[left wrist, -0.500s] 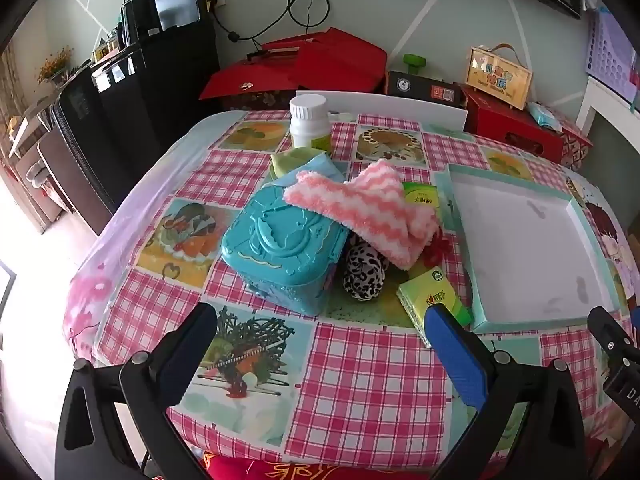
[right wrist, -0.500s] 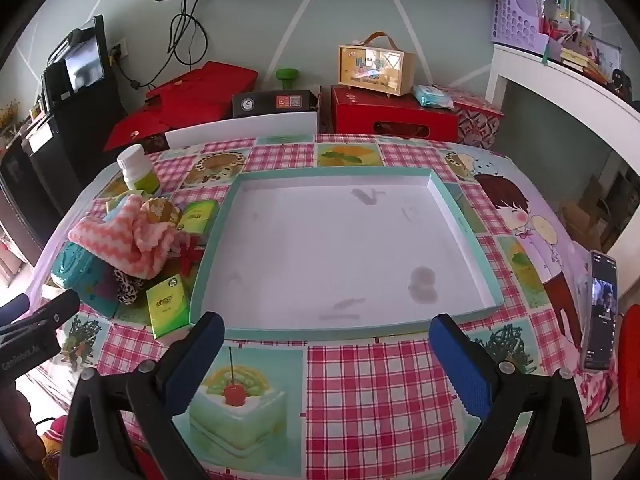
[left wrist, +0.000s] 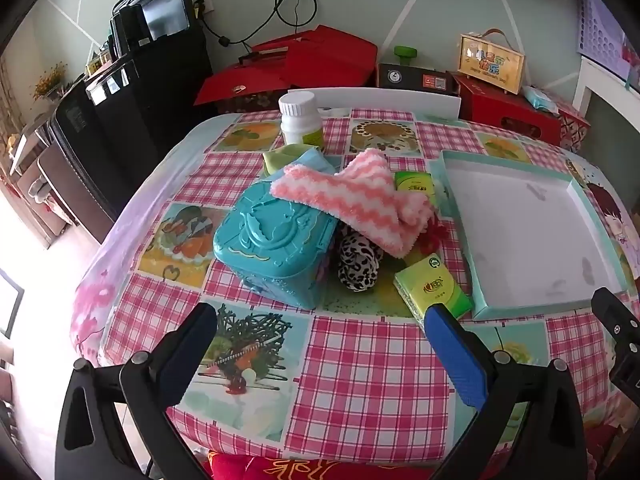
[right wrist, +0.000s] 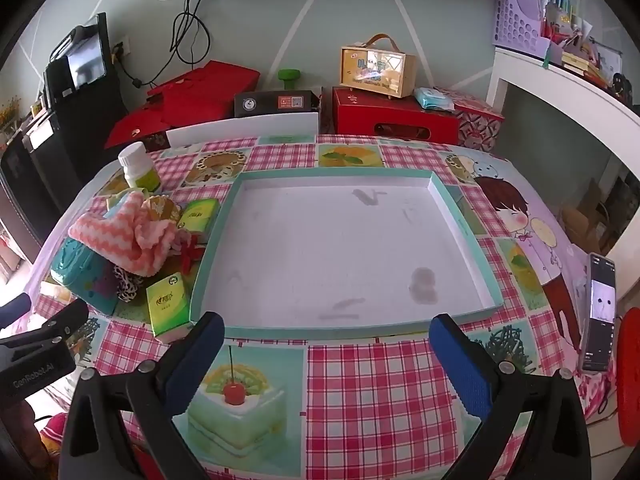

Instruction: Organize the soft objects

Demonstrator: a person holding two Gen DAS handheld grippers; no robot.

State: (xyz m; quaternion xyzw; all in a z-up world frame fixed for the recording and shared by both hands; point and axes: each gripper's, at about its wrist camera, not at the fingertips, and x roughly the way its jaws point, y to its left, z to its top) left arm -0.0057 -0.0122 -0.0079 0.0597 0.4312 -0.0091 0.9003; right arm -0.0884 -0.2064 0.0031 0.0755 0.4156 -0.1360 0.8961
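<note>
A pink-and-white zigzag fluffy cloth (left wrist: 352, 200) lies draped over a teal plastic case (left wrist: 272, 248); it also shows in the right wrist view (right wrist: 124, 240). A leopard-print soft item (left wrist: 358, 262) sits beside the case, under the cloth. Green and blue cloths (left wrist: 292, 158) lie behind. A shallow teal-rimmed white tray (right wrist: 464, 216) is empty. My left gripper (left wrist: 320, 332) is open, short of the case. My right gripper (right wrist: 326, 336) is open at the tray's near rim.
Two green tissue packs (left wrist: 434, 290) (left wrist: 414, 186) and a white bottle (left wrist: 298, 118) stand around the pile. A red flower item (left wrist: 430, 236) lies by the tray. A phone (right wrist: 600, 312) lies at the table's right edge. Red boxes (right wrist: 392, 120) sit behind the table.
Both grippers stay open. The left wrist view has edged slightly closer to the pile; nothing on the table has moved.
</note>
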